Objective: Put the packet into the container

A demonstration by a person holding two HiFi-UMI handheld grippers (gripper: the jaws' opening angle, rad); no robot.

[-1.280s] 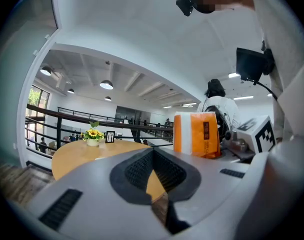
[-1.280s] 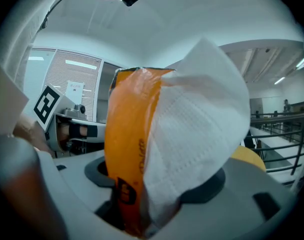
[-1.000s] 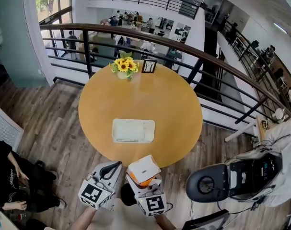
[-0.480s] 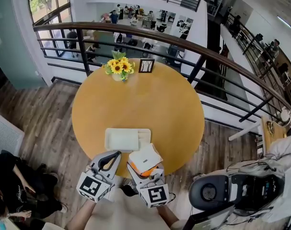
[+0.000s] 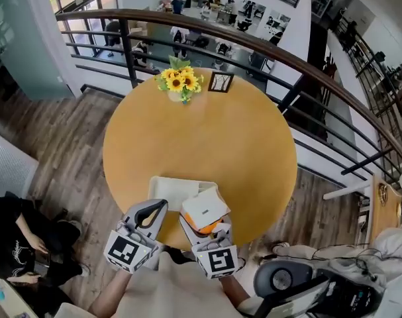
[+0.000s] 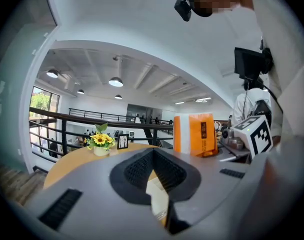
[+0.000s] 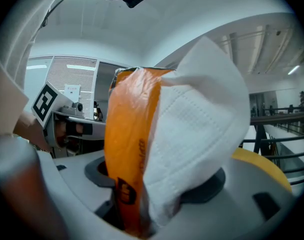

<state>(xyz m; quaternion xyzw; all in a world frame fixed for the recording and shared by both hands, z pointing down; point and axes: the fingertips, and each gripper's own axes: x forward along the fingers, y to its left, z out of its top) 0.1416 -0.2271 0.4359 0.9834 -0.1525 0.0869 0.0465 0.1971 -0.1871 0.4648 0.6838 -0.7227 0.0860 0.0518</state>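
My right gripper clamps the packet, container just ahead at the table's near edge; left gripper clenched, empty.

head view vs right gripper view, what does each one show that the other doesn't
Only the head view: the white container near the table's close edge, the sunflowers and the small picture frame at its far edge.

Only the right gripper view: the dark print on the orange side of the packet, and a slatted panel behind it.

Both: the packet clamped in the right gripper, the left gripper beside it, and the yellow table.
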